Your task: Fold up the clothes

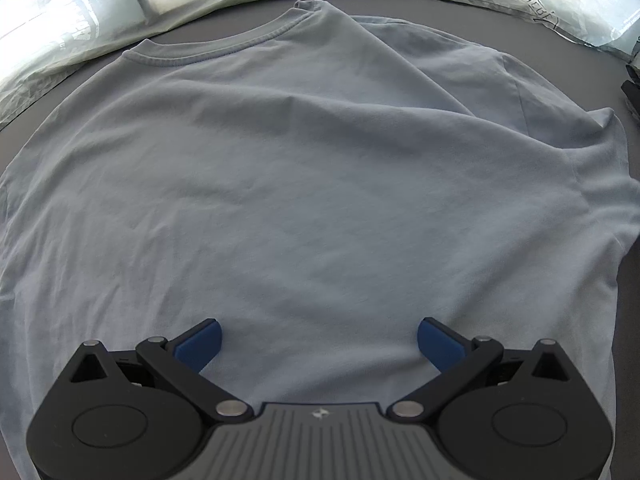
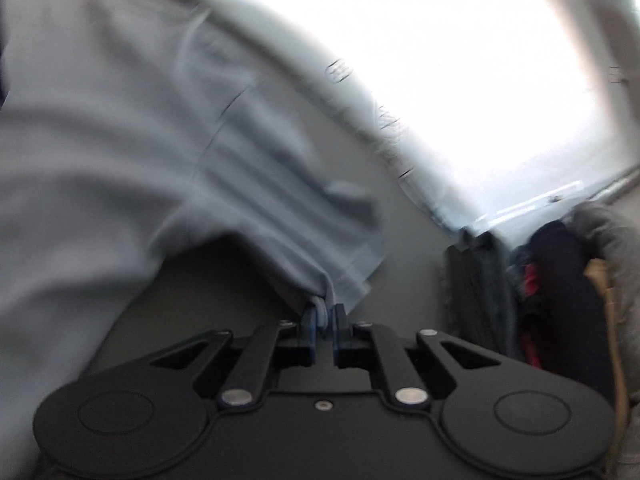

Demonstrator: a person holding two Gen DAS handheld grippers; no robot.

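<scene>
One soft, limp t-shirt [image 1: 300, 168]: your right gripper [image 2: 323, 320] pinches its sleeve hem, the left gripper [image 1: 319, 338] gapes empty above; grab hems.

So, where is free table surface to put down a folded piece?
Free: the dark strip between the shirt sleeve and the clothes pile; a thin band between collar and plastic bags. The shirt fills the middle.

- Looks like a home laundry spot: dark tabletop [image 1: 624, 300]
- Printed plastic bags [image 1: 80, 32] along its edge
- Heap of clothes [image 2: 560, 272] nearby
</scene>
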